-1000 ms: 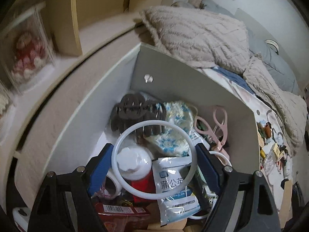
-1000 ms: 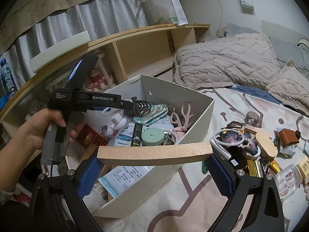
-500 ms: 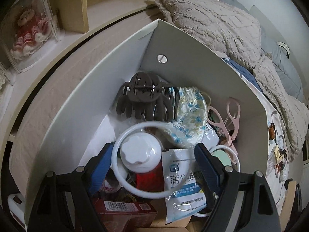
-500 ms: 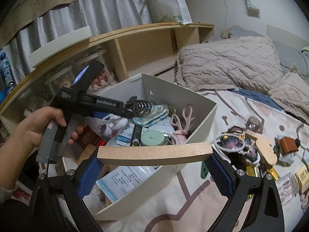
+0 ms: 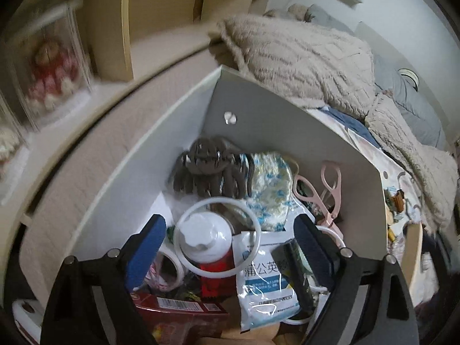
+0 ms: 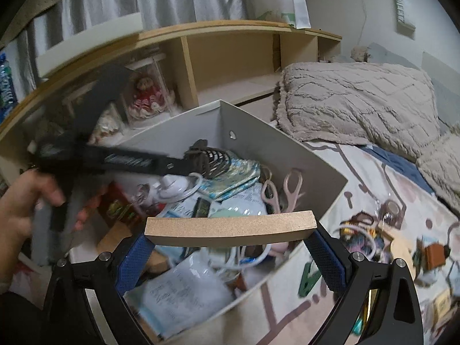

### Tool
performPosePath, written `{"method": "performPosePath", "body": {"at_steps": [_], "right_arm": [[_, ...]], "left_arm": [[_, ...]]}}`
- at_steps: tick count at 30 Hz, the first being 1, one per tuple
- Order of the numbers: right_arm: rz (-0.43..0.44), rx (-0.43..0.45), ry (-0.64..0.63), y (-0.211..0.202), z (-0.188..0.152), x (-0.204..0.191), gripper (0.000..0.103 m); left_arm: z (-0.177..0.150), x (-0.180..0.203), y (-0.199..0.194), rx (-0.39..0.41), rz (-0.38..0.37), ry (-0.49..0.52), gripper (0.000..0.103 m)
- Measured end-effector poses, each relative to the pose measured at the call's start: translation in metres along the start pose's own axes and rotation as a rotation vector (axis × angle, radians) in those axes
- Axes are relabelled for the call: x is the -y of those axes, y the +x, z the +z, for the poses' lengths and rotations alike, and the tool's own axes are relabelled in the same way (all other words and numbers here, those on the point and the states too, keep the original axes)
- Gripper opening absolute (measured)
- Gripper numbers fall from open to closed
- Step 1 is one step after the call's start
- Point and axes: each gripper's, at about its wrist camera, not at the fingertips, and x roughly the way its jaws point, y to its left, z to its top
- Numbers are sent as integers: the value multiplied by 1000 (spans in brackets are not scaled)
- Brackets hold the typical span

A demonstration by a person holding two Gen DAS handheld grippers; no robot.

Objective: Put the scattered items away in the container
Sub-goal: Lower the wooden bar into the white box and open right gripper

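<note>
**Inspector:** Left gripper (image 5: pixel 230 240)?

**Assistant:** Jaws wide and just been opening. The white ring (image 5: pixel 217 237) lies between the pads, touching neither, resting on a white-capped bottle (image 5: pixel 205 240) inside the white container (image 5: pixel 276 132).

**Inspector:** Right gripper (image 6: pixel 230 251)?

**Assistant:** Clamped on a cork-edged board (image 6: pixel 230 228), held level above the container's near rim.

**Inspector:** Surroundings?

**Assistant:** In the container: dark claw clip (image 5: pixel 211 168), pink scissors (image 5: pixel 330 195), mask packet (image 5: pixel 266 280). Loose items remain on the bedsheet (image 6: pixel 359 258) to the right.
</note>
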Motion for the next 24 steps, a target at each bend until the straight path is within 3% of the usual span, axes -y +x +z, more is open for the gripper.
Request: {"method": "performPosePath", "body": {"at_steps": [4,11,18,24], "right_arm": [[56,-65,-26,21,19,4,100],[74,-153,-146,44,37,5,100],[-15,-302,-374,65,30,3,100],[-57,-368,-471,70,23,0,99]], "left_arm": [[0,-5,-3,22,-15,-13,91],[0,-11,-5,37,-49,-44,91],[-1,-11,-4,25,-47,-42,91],[-1,-10,-3,20,-44,-39,91]]}}
